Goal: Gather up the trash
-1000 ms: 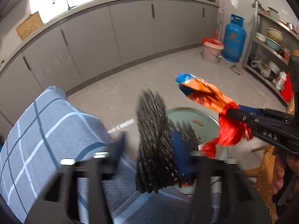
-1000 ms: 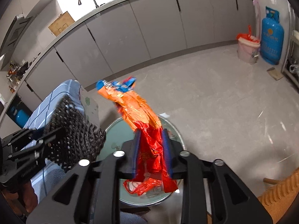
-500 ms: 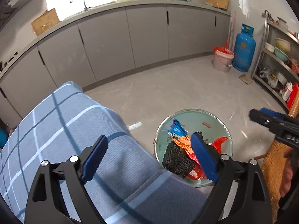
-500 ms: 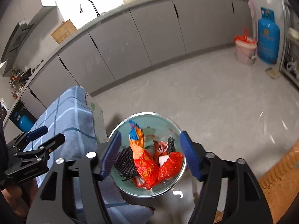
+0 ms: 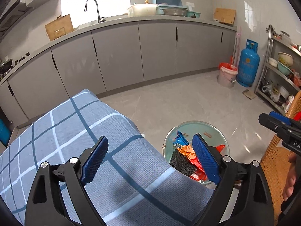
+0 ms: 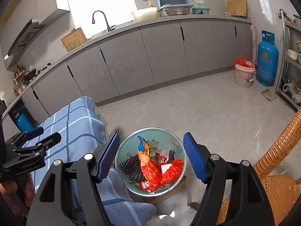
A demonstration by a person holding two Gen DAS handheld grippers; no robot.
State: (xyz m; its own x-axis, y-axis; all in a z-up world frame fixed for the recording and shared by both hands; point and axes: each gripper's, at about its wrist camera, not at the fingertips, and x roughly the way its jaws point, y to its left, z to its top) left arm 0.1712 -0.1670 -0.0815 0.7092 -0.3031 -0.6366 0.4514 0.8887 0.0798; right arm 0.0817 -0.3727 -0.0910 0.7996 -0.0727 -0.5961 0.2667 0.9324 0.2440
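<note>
In the metal bin (image 6: 180, 146): orange snack wrapper (image 6: 148, 167), black mesh scrap (image 6: 132, 166). Light, crinkly, slippery; best pinched at a bunched fold. Left gripper (image 5: 150, 159) and right gripper (image 6: 151, 158) both agape, empty.

From the left wrist view the bin (image 5: 216, 131) is half covered by the checked cloth (image 5: 75, 131) and by a blue pad of the left gripper (image 5: 150, 160), so the black mesh (image 5: 181, 163) and the orange wrapper (image 5: 186, 148) show only in part; the right gripper (image 5: 278, 126) is cut off by the right edge, its fingers out of sight. The shelf rack (image 5: 282, 71) holds bowls and bags too small to tell apart; so are the bottles (image 6: 18, 79) on the far counter (image 6: 131, 28).
</note>
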